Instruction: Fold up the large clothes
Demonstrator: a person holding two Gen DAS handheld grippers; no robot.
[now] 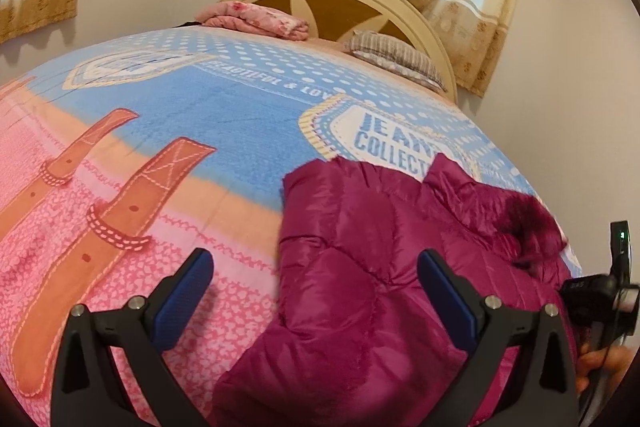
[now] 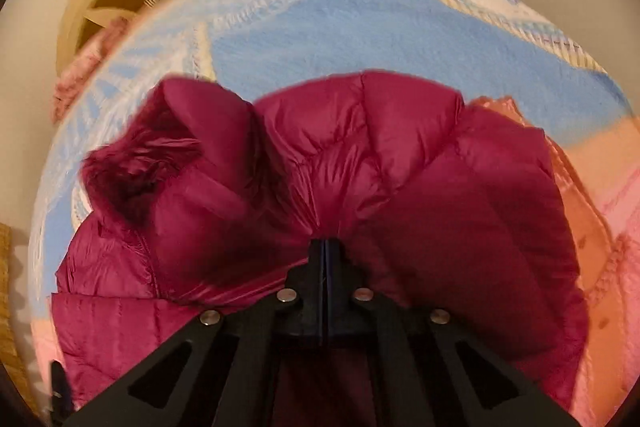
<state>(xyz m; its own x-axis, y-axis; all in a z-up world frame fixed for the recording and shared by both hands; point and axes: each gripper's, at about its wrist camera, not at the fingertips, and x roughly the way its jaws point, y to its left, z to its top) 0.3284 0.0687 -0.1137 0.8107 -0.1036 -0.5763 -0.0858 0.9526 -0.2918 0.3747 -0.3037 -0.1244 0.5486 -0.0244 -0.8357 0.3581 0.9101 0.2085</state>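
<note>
Right now I'm working over the bed point(image 1: 168, 131), its blue and pink printed cover spread flat, and everything I place is relative to that bed. Toward its headboard end a folded pink blanket point(image 1: 256, 19) and a striped pillow point(image 1: 396, 57) lie well apart from my work. On the near part of the bed, toward its right edge as my left camera sees it, the magenta puffer jacket point(image 1: 372, 259) lies in a loose heap, its fur-trimmed hood point(image 2: 132, 163) bunched toward the pillow end.

My right hand-held gripper point(image 2: 326, 247) has its jaws together, and the shiny fabric gathers into radiating creases right at the tips, so I judge it clamped on a pinch of the jacket. My left hand-held gripper point(image 1: 316, 291) stands with its blue pads point(image 1: 188, 287) wide apart, hovering above the jacket's near edge and holding nothing.

I judge the step in hand to be a first grasp, before any fold is made. Next I'd want the left gripper to take a matching edge, then lift and spread the jacket flat; the slick, puffy shell may slip out.
</note>
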